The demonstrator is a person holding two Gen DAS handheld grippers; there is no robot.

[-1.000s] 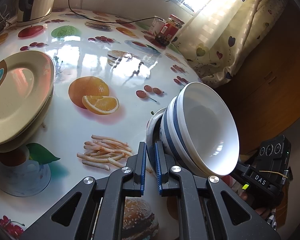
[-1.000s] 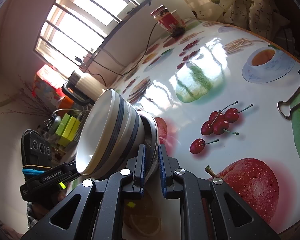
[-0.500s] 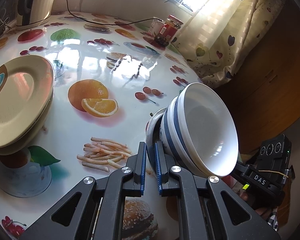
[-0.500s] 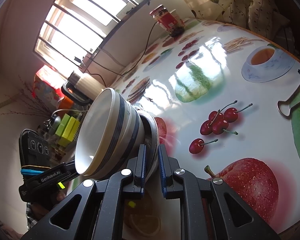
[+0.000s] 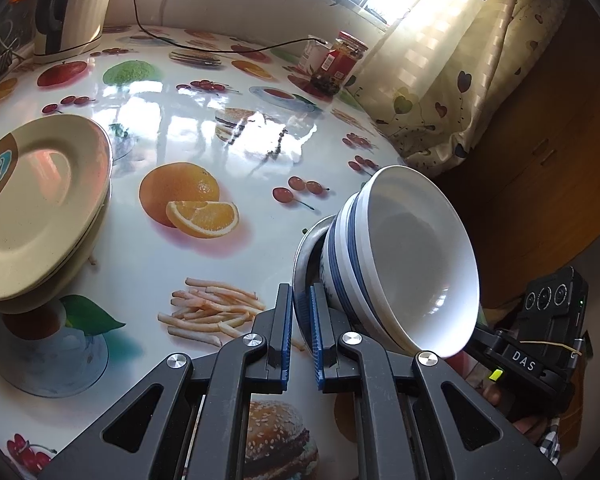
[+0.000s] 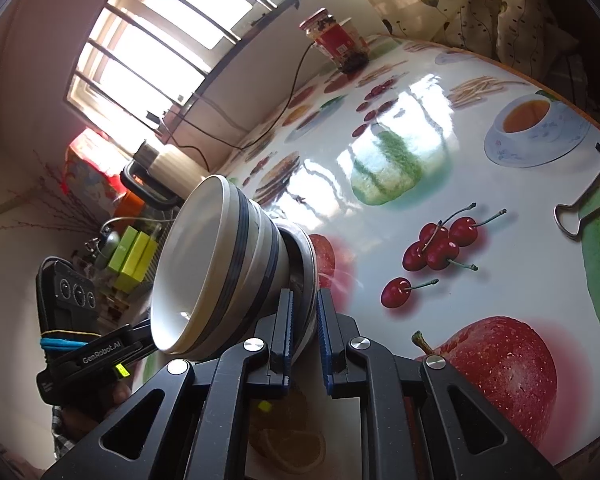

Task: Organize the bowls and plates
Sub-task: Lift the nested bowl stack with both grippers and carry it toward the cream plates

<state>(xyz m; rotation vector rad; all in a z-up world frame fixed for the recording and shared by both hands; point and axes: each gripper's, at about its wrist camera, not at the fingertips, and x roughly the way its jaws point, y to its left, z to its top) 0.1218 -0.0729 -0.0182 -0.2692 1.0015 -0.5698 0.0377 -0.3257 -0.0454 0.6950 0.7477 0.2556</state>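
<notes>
Both grippers hold one metal plate (image 5: 305,249) by its rim, from opposite sides, above the table. Two nested white bowls with blue bands (image 5: 404,260) rest on the plate. My left gripper (image 5: 300,312) is shut on the plate's rim. In the right wrist view my right gripper (image 6: 304,316) is shut on the same plate (image 6: 306,264), with the bowls (image 6: 220,264) to the left. A stack of two beige plates (image 5: 36,200) sits at the table's left.
The round table (image 5: 228,136) has a glossy fruit-print cover. A kettle (image 5: 76,4) with a black cord stands at the back left, a red-labelled jar (image 5: 338,62) at the back. A binder clip (image 6: 588,196) grips the table edge at right. A curtain (image 5: 452,60) hangs behind.
Both grippers, with the plate and bowls, have shifted slightly; the table scene drifts a little lower in the left wrist view. The grips are unchanged.
</notes>
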